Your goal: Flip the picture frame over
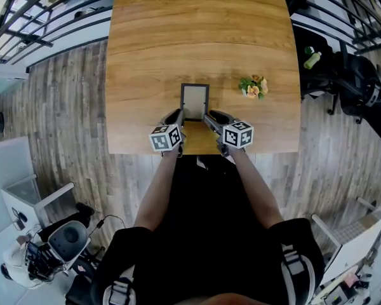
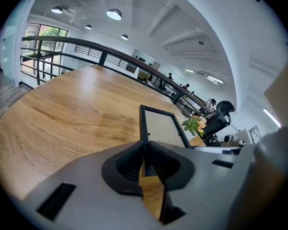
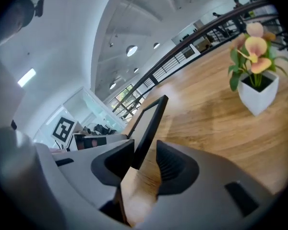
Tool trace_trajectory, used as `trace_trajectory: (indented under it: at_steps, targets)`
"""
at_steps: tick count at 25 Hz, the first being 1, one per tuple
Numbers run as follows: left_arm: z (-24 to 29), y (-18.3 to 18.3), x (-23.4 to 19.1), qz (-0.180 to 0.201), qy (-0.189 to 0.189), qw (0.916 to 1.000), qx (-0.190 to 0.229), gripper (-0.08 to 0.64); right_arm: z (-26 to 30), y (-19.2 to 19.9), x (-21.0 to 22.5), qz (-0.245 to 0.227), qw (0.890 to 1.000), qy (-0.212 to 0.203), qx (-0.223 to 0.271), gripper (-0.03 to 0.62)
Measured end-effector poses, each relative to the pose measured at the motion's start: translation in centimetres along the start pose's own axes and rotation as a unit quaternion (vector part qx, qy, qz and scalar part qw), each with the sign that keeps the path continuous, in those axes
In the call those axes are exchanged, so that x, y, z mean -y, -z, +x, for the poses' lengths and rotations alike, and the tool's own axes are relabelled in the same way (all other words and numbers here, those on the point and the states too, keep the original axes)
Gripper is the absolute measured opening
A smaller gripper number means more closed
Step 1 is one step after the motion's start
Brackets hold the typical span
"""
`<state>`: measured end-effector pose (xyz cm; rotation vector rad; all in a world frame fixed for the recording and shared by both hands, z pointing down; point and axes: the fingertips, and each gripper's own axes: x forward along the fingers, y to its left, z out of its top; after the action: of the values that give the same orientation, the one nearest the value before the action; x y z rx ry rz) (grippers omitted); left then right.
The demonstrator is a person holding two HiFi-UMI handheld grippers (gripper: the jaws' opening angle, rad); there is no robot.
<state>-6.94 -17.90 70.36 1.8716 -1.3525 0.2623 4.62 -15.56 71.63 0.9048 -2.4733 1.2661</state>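
The picture frame (image 1: 195, 101), dark-edged with a pale grey panel, is seen in the head view near the middle of the near half of the wooden table (image 1: 197, 30). Its near end is met by the left gripper (image 1: 178, 115) at the left corner and by the right gripper (image 1: 209, 117) at the right corner. Potted flowers (image 1: 254, 87) are set to the right of the frame, apart from it. How each pair of jaws stands cannot be judged from above.

In the left gripper view the jaws of the left gripper (image 2: 144, 150) are drawn narrow and pinched on the left side bar of the picture frame (image 2: 161, 127), which runs away from them towards the far side. The flowers (image 2: 196, 124) are seen beyond its right edge, and a railing (image 2: 86, 47) past the far edge of the table.

In the right gripper view the frame (image 3: 149, 121) is shown edge-on, as a thin dark bar. The jaws of the right gripper (image 3: 146, 152) are spread wide around it: the bar lies against the left pad, while bare table is visible between it and the right pad. The white pot of the flowers (image 3: 258, 94) stands at the right.
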Motion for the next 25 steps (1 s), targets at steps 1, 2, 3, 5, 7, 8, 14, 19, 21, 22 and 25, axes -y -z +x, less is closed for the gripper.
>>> trace_trajectory:
  at_steps: [1, 2, 3, 5, 7, 8, 14, 19, 21, 22, 25]
  targets:
    - [0.0, -0.1, 0.2, 0.002, 0.002, 1.0, 0.003, 0.058, 0.0, -0.1, 0.1, 0.023, 1.0, -0.006, 0.007, 0.153]
    - [0.0, -0.3, 0.4, 0.003, 0.004, 1.0, 0.006, 0.058, -0.1, -0.3, 0.1, 0.044, 0.999, -0.013, 0.013, 0.153]
    - [0.0, -0.4, 0.5, 0.003, 0.006, 0.9999, 0.008, 0.058, -0.1, -0.4, 0.2, 0.062, 0.998, -0.02, 0.018, 0.152]
    - [-0.1, -0.5, 0.8, 0.004, 0.008, 0.9999, 0.012, 0.058, 0.0, -0.5, 0.0, 0.09, 0.995, -0.036, 0.02, 0.149]
    - [-0.2, -0.6, 1.0, 0.005, 0.009, 0.9998, 0.015, 0.058, 0.0, -0.5, -0.2, 0.103, 0.993, -0.05, 0.014, 0.141]
    - [-0.2, -0.7, 1.2, 0.008, 0.009, 0.9998, 0.016, 0.058, 0.0, -0.6, -0.2, 0.106, 0.993, -0.055, 0.012, 0.127]
    - [-1.0, -1.2, 1.4, 0.018, 0.011, 0.9994, 0.027, 0.058, -0.4, -1.9, -1.2, 0.145, 0.985, -0.09, 0.026, 0.095]
    - [-1.5, -1.3, 0.8, 0.015, 0.006, 0.9994, 0.032, 0.058, -0.2, -2.5, -2.2, 0.206, 0.971, -0.122, 0.024, 0.072]
    - [-1.5, -1.3, 0.8, 0.014, 0.006, 0.9994, 0.032, 0.058, -0.1, -2.5, -2.3, 0.208, 0.97, -0.124, 0.017, 0.072]
    - [-1.5, -1.3, 0.8, 0.015, 0.007, 0.9993, 0.032, 0.058, -0.2, -2.4, -2.3, 0.208, 0.97, -0.126, 0.016, 0.071]
    - [-1.4, -1.1, 0.8, 0.019, 0.01, 0.9993, 0.032, 0.058, -0.2, -2.4, -2.3, 0.2, 0.972, -0.123, 0.018, 0.071]
